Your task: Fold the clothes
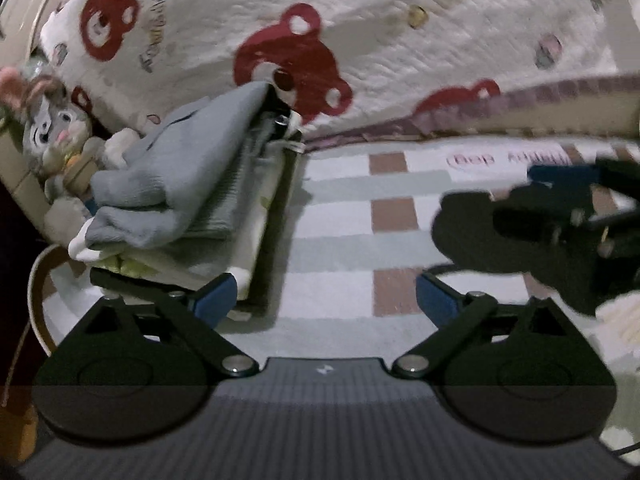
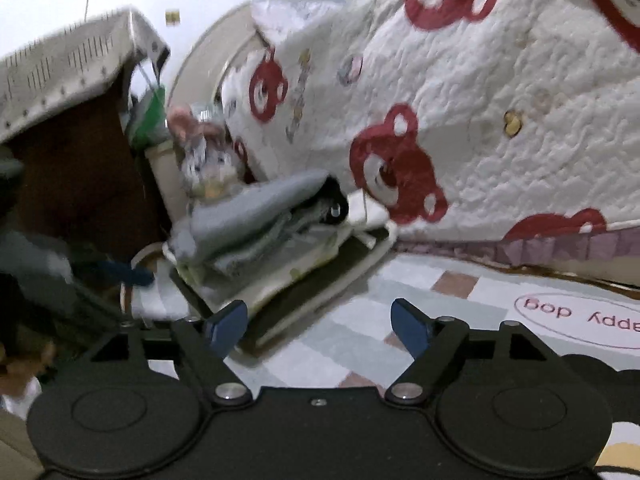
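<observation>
Hovering over the checked rug (image 1: 340,216) with the left gripper (image 1: 326,300) spread wide and grasping nothing, blue pads apart. Holding the right gripper (image 2: 320,326) likewise released and empty above the same rug. Lying folded in a stack of clothes (image 1: 188,184) at the rug's left edge, beside the bear-print quilt (image 1: 400,40) and a plush rabbit (image 1: 56,128).
</observation>
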A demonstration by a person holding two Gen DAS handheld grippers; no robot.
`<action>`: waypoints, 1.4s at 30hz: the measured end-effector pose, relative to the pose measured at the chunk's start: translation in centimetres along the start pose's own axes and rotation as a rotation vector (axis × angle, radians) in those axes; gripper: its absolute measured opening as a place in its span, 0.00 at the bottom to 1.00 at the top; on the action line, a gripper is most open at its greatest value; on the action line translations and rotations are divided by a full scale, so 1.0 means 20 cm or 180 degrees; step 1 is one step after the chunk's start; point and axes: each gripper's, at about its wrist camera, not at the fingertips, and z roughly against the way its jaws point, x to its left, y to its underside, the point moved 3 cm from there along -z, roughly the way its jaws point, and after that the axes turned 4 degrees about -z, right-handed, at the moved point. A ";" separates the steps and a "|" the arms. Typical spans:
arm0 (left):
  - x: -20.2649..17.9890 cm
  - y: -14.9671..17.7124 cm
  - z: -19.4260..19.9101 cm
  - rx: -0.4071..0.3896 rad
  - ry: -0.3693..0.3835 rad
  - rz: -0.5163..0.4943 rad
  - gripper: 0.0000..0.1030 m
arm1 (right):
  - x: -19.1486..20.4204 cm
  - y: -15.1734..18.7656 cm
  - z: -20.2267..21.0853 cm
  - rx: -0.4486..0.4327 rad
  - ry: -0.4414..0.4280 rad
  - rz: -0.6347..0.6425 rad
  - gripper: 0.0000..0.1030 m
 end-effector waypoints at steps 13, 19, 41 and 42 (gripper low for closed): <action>-0.24 0.09 0.12 0.0106 0.0092 -0.0381 0.95 | 0.08 0.14 0.34 -0.0406 0.0274 -0.0068 0.87; -0.25 0.15 0.15 0.0175 0.0270 -0.0275 0.95 | 0.12 0.13 0.34 -0.0190 0.0256 -0.0114 0.87; -0.20 0.15 0.13 0.0185 0.0306 -0.0231 0.99 | 0.16 0.15 0.34 -0.0139 0.0448 -0.0245 0.87; -0.20 0.15 0.13 0.0179 0.0295 -0.0238 0.99 | 0.15 0.15 0.33 -0.0121 0.0424 -0.0303 0.87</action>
